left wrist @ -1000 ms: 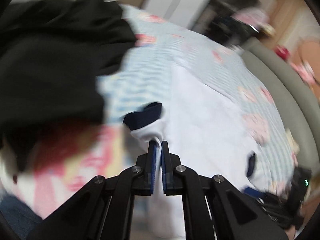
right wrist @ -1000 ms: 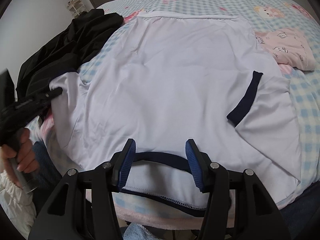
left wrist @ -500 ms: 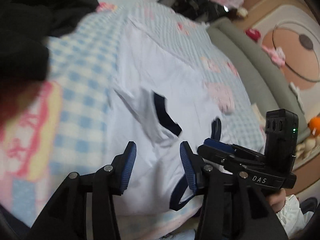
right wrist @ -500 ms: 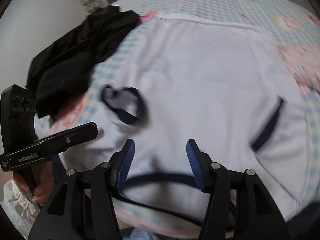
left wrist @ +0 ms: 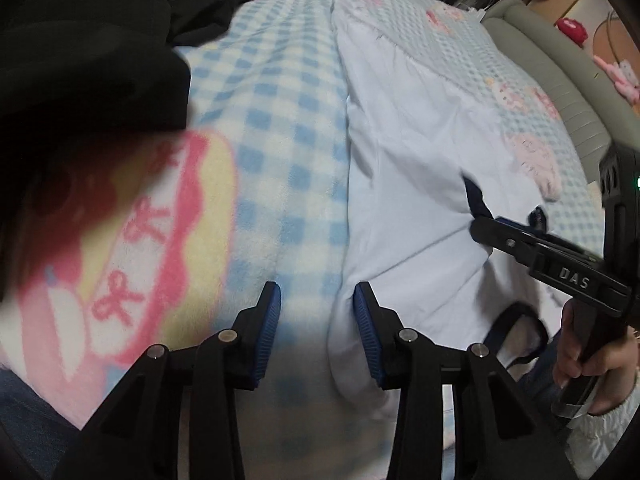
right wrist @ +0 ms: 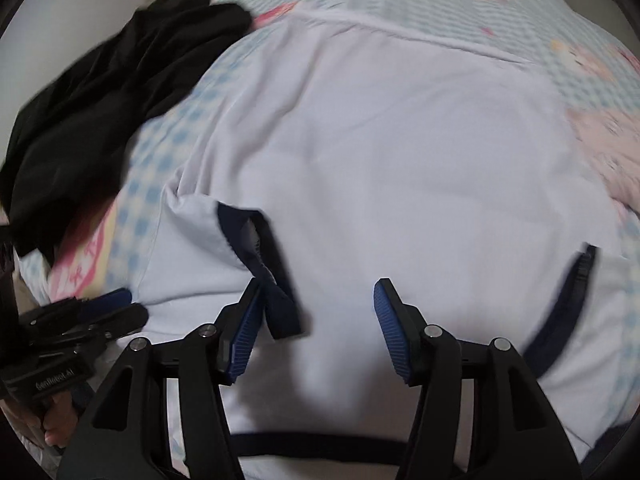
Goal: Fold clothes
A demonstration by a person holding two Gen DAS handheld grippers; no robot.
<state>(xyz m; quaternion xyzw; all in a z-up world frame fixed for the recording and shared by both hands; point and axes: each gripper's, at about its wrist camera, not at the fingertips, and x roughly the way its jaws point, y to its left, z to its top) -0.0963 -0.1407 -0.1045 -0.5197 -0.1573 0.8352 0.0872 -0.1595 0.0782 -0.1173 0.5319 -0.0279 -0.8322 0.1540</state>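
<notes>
A white shirt (right wrist: 380,152) with navy trim lies spread on the checked bed blanket (left wrist: 288,128). Its left sleeve is folded inward, with the navy cuff (right wrist: 264,264) lying on the shirt's body. The other sleeve's navy cuff (right wrist: 568,300) is at the right. My right gripper (right wrist: 316,312) is open over the shirt near its collar end, its left finger beside the folded cuff. My left gripper (left wrist: 316,312) is open and holds nothing, straddling the shirt's left edge (left wrist: 400,184). The right gripper (left wrist: 520,240) also shows in the left wrist view.
A heap of black clothes (right wrist: 100,100) lies on the bed left of the shirt. A pink garment (right wrist: 608,152) lies to its right. A grey padded bed edge (left wrist: 560,64) runs along the far side. A person's hand (left wrist: 588,364) grips the right handle.
The left gripper let go of the sleeve after folding it inward, opened, and drew back to the shirt's left edge. The right gripper moved in over the shirt toward the folded cuff.
</notes>
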